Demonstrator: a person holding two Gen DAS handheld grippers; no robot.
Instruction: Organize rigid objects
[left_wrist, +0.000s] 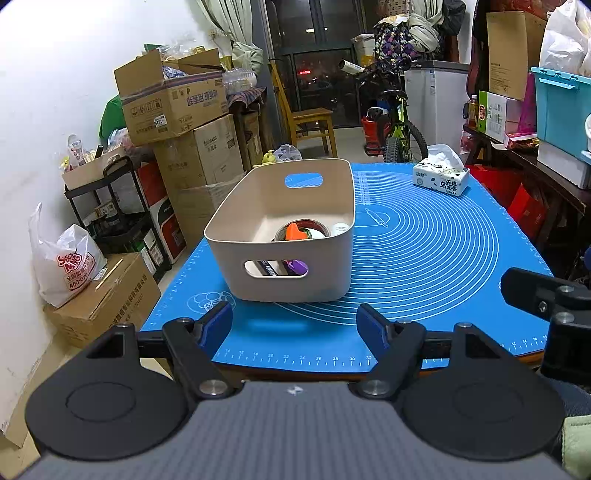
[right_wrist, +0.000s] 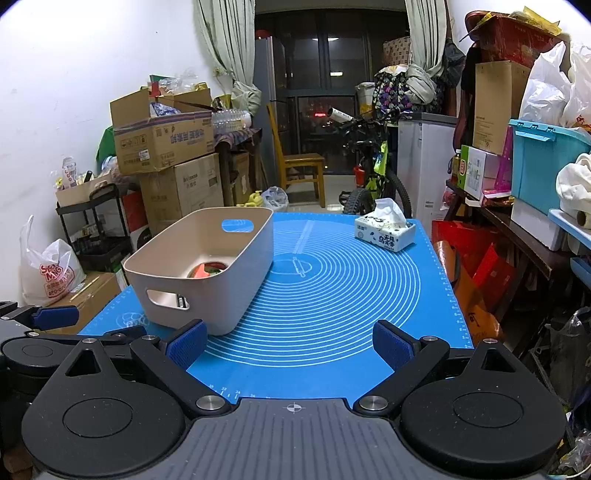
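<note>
A beige plastic bin (left_wrist: 258, 206) with handle cut-outs stands on the blue mat (left_wrist: 424, 258). It holds several small objects: an orange piece (left_wrist: 295, 232), a tape roll (left_wrist: 317, 225), and a purple item (left_wrist: 295, 266) seen through the near handle. The bin also shows in the right wrist view (right_wrist: 236, 266), at the left of the mat (right_wrist: 332, 295). My left gripper (left_wrist: 295, 325) is open and empty, just in front of the bin. My right gripper (right_wrist: 291, 343) is open and empty over the mat's near edge, to the right of the bin.
A tissue pack (left_wrist: 441, 179) lies at the mat's far right corner, also in the right wrist view (right_wrist: 386, 230). Stacked cardboard boxes (left_wrist: 177, 110) and a black cart (left_wrist: 110, 206) stand left of the table. A cluttered shelf (right_wrist: 517, 206) runs along the right. A bicycle (left_wrist: 391, 122) stands behind.
</note>
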